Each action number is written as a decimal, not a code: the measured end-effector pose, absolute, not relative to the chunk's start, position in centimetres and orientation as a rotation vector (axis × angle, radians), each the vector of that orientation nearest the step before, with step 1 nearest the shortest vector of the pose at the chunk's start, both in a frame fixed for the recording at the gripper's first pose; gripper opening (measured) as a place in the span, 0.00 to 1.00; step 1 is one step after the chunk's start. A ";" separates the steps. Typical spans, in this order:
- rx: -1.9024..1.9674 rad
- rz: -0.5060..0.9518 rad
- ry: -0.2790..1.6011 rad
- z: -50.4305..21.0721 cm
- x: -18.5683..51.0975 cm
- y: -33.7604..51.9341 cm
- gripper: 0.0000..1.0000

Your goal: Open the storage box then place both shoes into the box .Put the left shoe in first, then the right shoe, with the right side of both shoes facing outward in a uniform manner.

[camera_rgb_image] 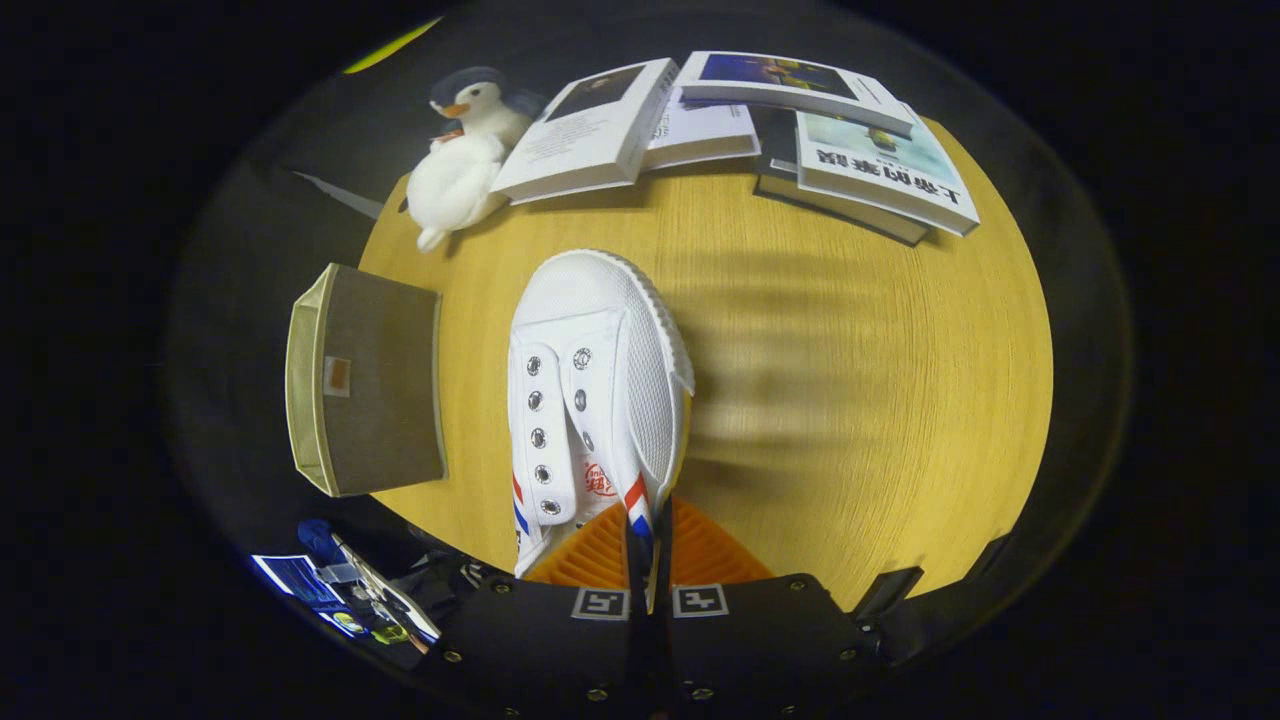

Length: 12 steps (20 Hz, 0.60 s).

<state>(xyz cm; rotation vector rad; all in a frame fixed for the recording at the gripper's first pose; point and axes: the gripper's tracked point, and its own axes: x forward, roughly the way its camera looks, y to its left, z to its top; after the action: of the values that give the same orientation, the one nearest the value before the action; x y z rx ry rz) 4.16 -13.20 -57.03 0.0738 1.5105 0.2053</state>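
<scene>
A white shoe (592, 400) is pinched by its side wall between the nearly closed fingers (648, 545), held above the wooden surface (850, 380); the storage box (365, 380) is seen to its left, apart.

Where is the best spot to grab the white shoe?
Probably where the gripper has it now: the fingers are shut on the thin side wall of the white shoe near the heel opening, coming from behind the heel. That edge is thin enough to pinch; the rounded toe looks too wide.
</scene>
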 end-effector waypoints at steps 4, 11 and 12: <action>0.021 0.270 1.483 -53.9 4.3 -9.0 0.02; -0.048 0.373 1.470 -51.3 4.1 -1.4 0.02; -0.061 0.387 1.469 -51.2 4.1 -0.4 0.02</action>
<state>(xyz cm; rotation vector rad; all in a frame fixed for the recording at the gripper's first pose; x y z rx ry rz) 4.10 -0.37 -51.20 -0.0609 1.4686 0.3866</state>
